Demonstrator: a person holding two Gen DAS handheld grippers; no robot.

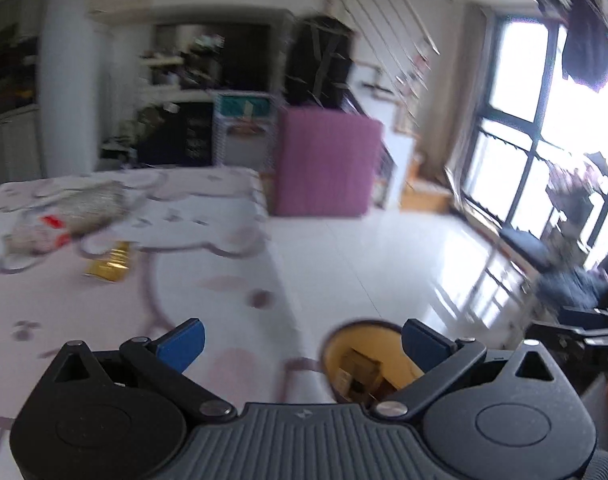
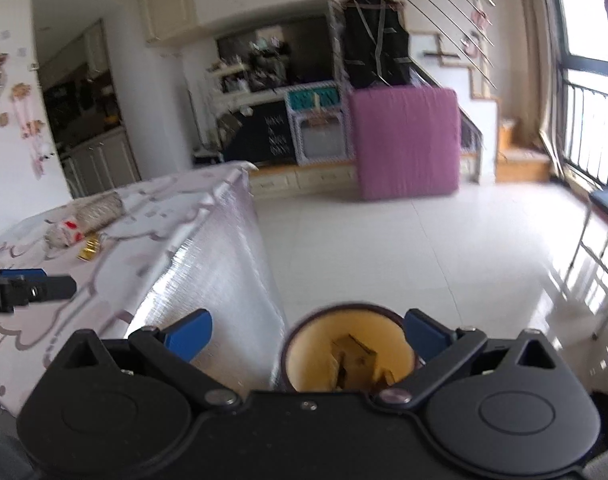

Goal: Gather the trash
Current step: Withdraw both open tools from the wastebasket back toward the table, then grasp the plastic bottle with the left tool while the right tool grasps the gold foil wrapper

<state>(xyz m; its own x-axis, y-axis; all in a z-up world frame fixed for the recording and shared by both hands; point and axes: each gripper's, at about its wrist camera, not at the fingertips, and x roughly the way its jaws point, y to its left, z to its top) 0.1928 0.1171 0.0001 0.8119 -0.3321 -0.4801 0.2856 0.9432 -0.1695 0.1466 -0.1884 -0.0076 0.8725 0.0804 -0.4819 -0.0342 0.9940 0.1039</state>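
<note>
At the bottom of both frames, our left hand-held gripper (image 1: 301, 344) and right hand-held gripper (image 2: 308, 334) gape wide, holding nothing. The yellow-lined trash bin (image 2: 308, 354) holds cardboard scraps at lower centre. Farther, left of centre, a gold wrapper (image 1: 109, 266) and crumpled packet (image 1: 37, 236) lie on the desk (image 1: 207, 248).

Tongs (image 1: 301, 344) spread, empty; bin (image 1: 360, 360) below.

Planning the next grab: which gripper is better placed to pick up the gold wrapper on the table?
Left, probably. The left gripper is open over the table, facing the gold wrapper. The right gripper is open beyond the table edge, above the trash bin.
</note>
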